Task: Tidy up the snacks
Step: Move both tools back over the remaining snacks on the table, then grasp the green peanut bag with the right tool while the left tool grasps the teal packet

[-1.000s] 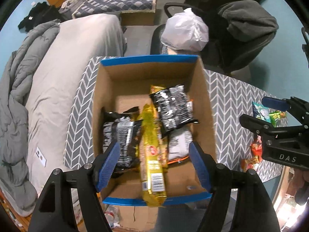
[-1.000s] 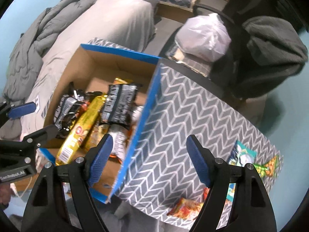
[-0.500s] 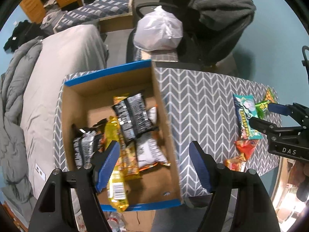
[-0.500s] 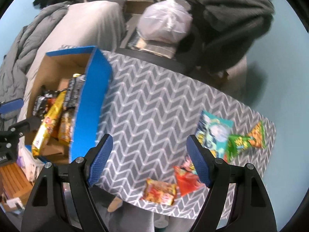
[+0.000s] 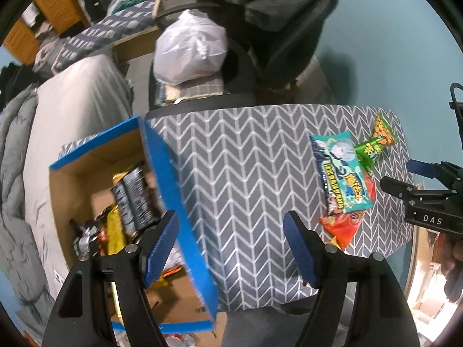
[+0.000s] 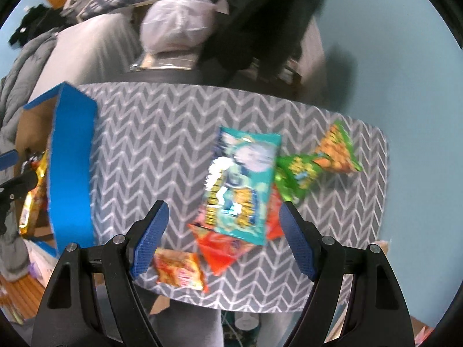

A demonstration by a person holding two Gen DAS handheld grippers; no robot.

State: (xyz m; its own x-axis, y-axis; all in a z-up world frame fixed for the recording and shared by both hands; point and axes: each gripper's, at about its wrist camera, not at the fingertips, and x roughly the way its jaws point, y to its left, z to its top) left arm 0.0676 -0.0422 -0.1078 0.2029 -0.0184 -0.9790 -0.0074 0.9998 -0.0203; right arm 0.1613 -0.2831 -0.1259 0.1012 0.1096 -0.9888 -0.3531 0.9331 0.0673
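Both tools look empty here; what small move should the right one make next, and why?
Probably lower the right tool onto the teal packet. It is open, aimed at the loose snack pile, and that packet lies on top, still outside the box.

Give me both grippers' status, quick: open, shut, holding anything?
Left gripper: open, holding nothing.
Right gripper: open, holding nothing, above the teal snack packet.

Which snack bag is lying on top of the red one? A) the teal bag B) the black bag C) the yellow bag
A: the teal bag overlaps the red bag on the table, with red corners poking out underneath it.
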